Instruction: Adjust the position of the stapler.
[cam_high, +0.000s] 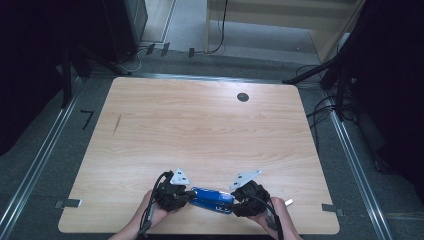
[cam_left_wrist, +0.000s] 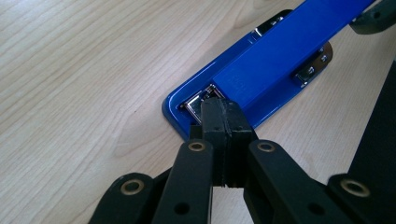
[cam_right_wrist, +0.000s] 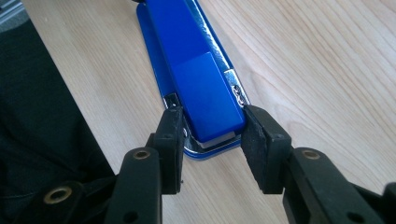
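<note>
Your left gripper (cam_high: 176, 194) sits near the front edge of the wooden surface (cam_high: 200, 125), held in your left hand (cam_high: 150, 212), with its grey three-cornered plate (cam_high: 178, 177) on top. Its fingers (cam_left_wrist: 224, 123) are pressed fully together with nothing between them, and in the left gripper view their joined tips rest against the near end of the blue stapler (cam_left_wrist: 261, 79), right at the shiny metal part (cam_left_wrist: 196, 103) where the arm meets the base.

The stapler (cam_high: 213, 199) lies flat on the surface between your two grippers, close to the front edge and turned slightly askew, its left end at the left gripper and its right end at the right one. In the left gripper view a metal tab (cam_left_wrist: 312, 70) sticks out from its side.

Your right gripper (cam_high: 248, 199) is held in your right hand (cam_high: 272, 217), also with a grey plate (cam_high: 246, 178) above it. Its fingers (cam_right_wrist: 172, 135) stand apart on either side of the stapler's (cam_right_wrist: 196, 79) end: the left one sits against the metal rim of the base, the right one just beside the blue top. Whether the pads press on it you cannot tell for sure; they look parted rather than clamped.

Farther back on the surface, to the right of centre, is a small dark round hole (cam_high: 243, 97).
</note>
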